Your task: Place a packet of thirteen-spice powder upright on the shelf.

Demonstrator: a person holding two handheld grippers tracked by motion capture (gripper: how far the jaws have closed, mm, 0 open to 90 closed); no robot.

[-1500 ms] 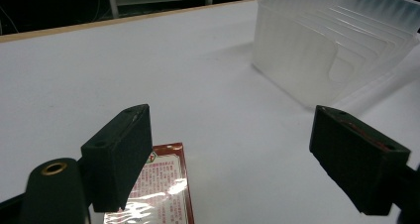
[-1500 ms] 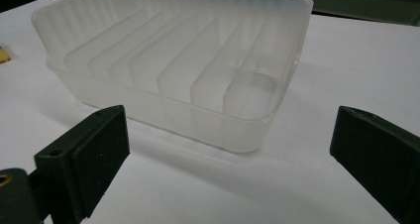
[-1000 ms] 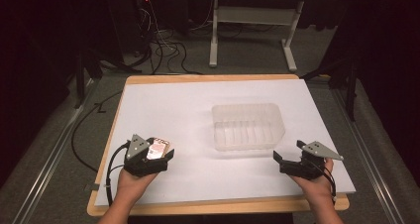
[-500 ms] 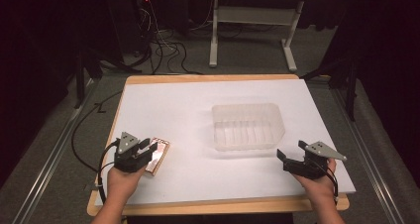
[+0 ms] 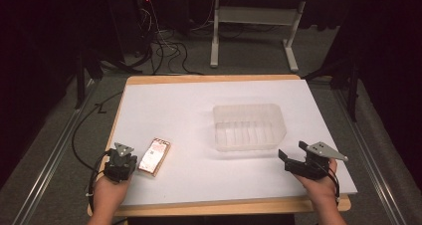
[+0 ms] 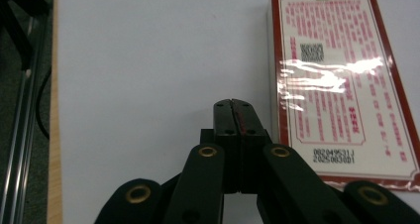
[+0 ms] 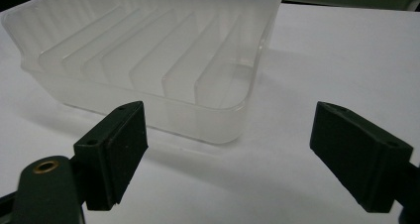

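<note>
A flat red-and-white printed packet [image 5: 154, 157] lies on the white table top near the front left; in the left gripper view the packet [image 6: 341, 80] sits just right of the jaws, label up and glossy. My left gripper [image 5: 120, 161] rests beside it, shut with nothing between its jaws [image 6: 232, 107]. A clear ribbed plastic tray [image 5: 249, 126] stands right of centre, empty. My right gripper [image 5: 291, 161] is at the front right, open, and the tray [image 7: 148, 60] is just beyond its spread jaws [image 7: 233, 149].
The white sheet covers a wooden table [image 5: 214, 79] whose edge shows all round. A black cable [image 5: 82, 135] trails off the left side to the floor. Behind the table stand a white desk frame [image 5: 254, 33] and tangled cables [image 5: 164, 41].
My left gripper let go of the packet, which now lies on the table, and drew back toward the front left edge. The right gripper has hardly moved.
</note>
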